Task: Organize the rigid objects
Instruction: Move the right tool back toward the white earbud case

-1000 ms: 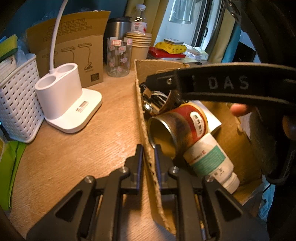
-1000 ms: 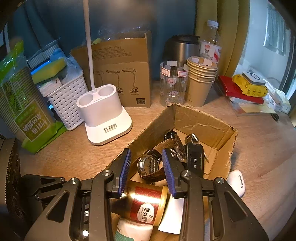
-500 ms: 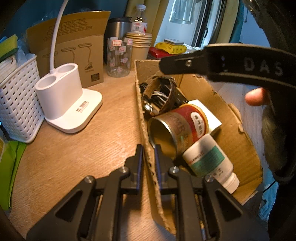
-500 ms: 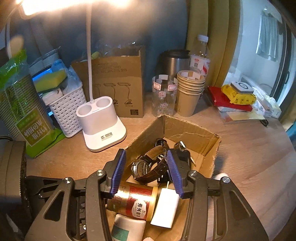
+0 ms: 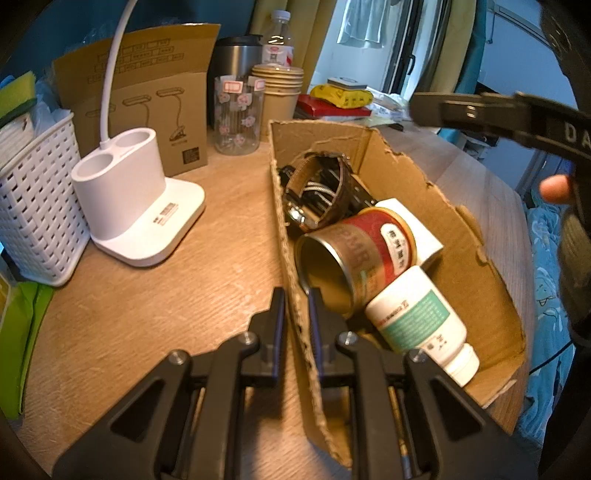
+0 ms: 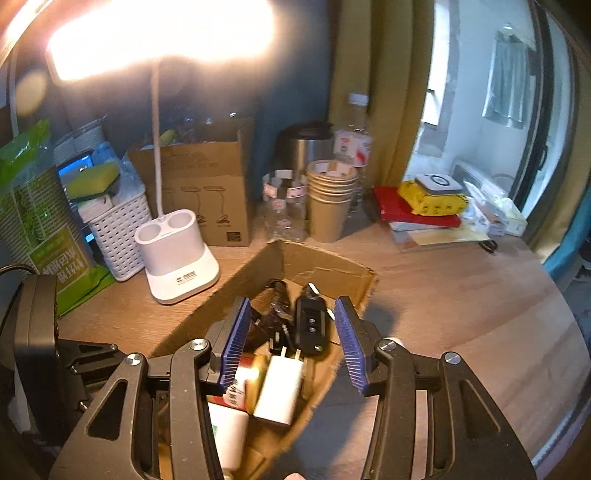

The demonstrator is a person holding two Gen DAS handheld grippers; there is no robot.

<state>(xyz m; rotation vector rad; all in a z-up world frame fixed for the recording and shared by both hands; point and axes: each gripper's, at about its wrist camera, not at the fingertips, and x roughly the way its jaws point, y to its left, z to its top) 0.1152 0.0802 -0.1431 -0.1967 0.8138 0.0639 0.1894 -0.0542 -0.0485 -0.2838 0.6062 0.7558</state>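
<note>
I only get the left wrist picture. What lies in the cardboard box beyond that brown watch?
Observer: A black car key lies in the cardboard box, past the watch.
Visitor: Is the right hand-held gripper carrying anything?
Observer: No. Its blue pads stand apart above the box, with nothing gripped between them.
Visitor: Is the white lamp switched on?
Observer: Yes. The lamp head, outside your picture, glows brightly overhead.
</note>
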